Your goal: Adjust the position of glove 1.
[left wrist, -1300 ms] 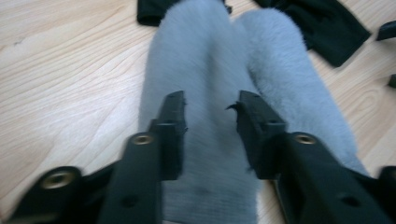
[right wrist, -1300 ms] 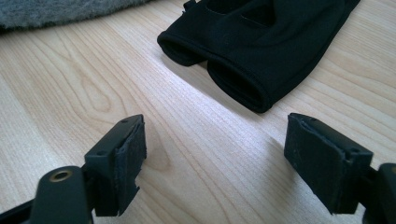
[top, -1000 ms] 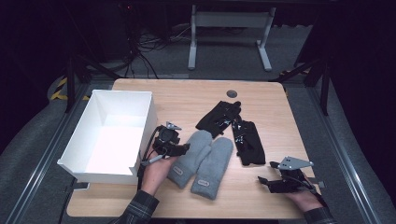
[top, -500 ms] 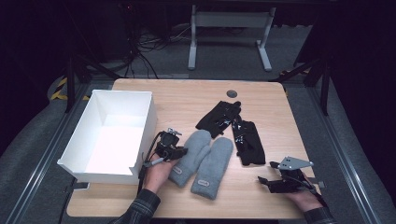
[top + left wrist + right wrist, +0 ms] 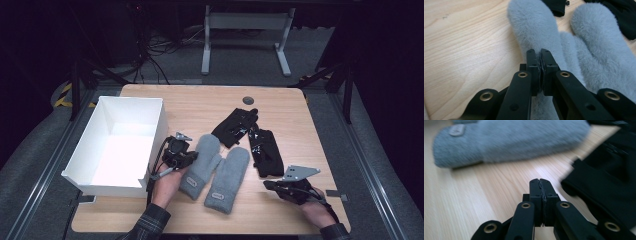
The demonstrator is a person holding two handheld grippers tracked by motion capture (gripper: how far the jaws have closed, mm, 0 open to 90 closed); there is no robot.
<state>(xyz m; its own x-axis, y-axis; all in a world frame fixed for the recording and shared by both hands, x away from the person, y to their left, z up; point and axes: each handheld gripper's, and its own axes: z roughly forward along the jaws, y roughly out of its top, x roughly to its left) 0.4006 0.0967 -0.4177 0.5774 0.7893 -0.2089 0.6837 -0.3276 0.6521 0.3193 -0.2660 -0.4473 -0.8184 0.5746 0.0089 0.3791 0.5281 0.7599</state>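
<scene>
Left gripper (image 5: 540, 53) is clenched on the fluffy edge of the near grey mitten (image 5: 200, 162), which lies flat beside its twin (image 5: 228, 175). Right gripper (image 5: 540, 182) has just snapped closed, jaws empty, above bare table (image 5: 320, 125) beside the black gloves (image 5: 252, 135). Step judged: grasp made. Next: lift toward the white box (image 5: 150, 107); its near wall must be cleared.

Grey fuzzy mitten (image 5: 201, 165) flat, beside its twin (image 5: 227, 178).

On the table (image 5: 150, 220), the box (image 5: 92, 177) lies left of two mittens (image 5: 215, 167), gloves (image 5: 250, 137) seemingly behind-right.
</scene>
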